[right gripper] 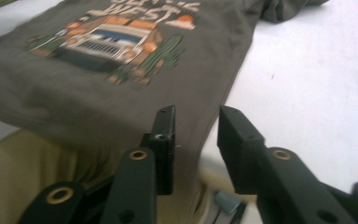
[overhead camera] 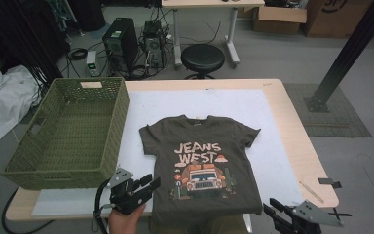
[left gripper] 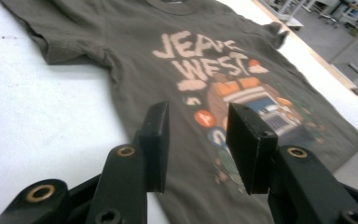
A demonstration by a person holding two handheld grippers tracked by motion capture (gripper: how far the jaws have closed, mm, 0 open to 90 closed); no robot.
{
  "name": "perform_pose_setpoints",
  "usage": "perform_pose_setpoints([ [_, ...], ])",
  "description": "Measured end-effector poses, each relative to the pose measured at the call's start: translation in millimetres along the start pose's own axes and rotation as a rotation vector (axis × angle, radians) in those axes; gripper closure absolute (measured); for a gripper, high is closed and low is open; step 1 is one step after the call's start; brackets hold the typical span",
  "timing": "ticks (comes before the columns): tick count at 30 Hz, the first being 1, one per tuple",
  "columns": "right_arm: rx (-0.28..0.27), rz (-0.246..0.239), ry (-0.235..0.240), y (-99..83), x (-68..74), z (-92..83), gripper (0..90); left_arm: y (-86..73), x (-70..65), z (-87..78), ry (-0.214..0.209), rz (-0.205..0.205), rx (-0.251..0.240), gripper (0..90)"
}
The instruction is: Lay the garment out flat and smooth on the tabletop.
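Shirt (overhead camera: 202, 161) hem hanging past table edge, right gripper (overhead camera: 276, 210) cropped

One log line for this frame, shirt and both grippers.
t-shirt: flat, print up | left gripper: open, empty | right gripper: open, empty | basket: left

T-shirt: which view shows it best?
The high view: the whole T-shirt lies flat on the white mat, both sleeves and the print visible. The left gripper view gives a blurred close-up of its print and one sleeve; the right gripper view shows its hem and lower print.
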State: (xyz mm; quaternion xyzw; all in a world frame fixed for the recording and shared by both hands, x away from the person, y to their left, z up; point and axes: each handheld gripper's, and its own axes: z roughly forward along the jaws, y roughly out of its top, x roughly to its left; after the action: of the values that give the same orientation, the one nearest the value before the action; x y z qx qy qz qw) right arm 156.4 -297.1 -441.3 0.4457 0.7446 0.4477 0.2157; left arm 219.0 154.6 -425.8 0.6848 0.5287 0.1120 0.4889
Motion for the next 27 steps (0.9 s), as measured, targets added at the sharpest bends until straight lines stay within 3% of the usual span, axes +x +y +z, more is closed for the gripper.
perform_pose_setpoints([
  [5,0.056,0.004,-0.053,12.2,0.2,49.8,58.9,5.4,5.0,19.1,0.062,-0.007,0.002,55.9],
  [7,0.052,-0.014,-0.084,13.4,0.6,63.1,65.5,12.1,8.7,27.2,0.092,-0.01,0.002,54.9],
  [9,0.054,-0.015,-0.075,13.9,-0.2,63.3,88.2,19.1,12.1,34.4,0.129,0.003,0.007,54.6],
  [11,0.07,-0.032,-0.047,12.5,-0.1,58.2,88.5,29.3,17.9,45.0,0.164,0.004,0.015,51.6],
  [13,0.104,-0.009,-0.013,13.4,-2.1,51.4,88.2,39.0,23.0,55.4,0.19,0.004,0.032,48.8],
  [15,0.101,-0.016,-0.011,16.1,-2.9,49.0,83.5,48.1,28.0,65.1,0.22,0.004,0.028,47.6],
  [16,0.087,-0.015,-0.02,19.7,-5.0,49.9,74.1,52.3,31.0,70.5,0.237,0.001,0.031,47.0],
  [18,0.065,0.018,-0.023,27.6,-12.7,54.6,68.1,59.2,36.9,80.8,0.265,-0.015,0.037,46.4],
  [21,0.011,0.068,-0.073,50.0,-32.8,70.9,62.2,69.4,46.4,97.6,0.312,-0.039,0.049,46.8],
  [24,0.019,0.122,-0.141,83.7,-61.7,106.7,58.1,73.2,52.9,116.1,0.3,-0.051,0.098,57.2],
  [27,0.078,0.152,-0.185,109.9,-80.8,145.6,56.8,72.2,49.7,119.1,0.353,-0.012,0.095,74.5],
])
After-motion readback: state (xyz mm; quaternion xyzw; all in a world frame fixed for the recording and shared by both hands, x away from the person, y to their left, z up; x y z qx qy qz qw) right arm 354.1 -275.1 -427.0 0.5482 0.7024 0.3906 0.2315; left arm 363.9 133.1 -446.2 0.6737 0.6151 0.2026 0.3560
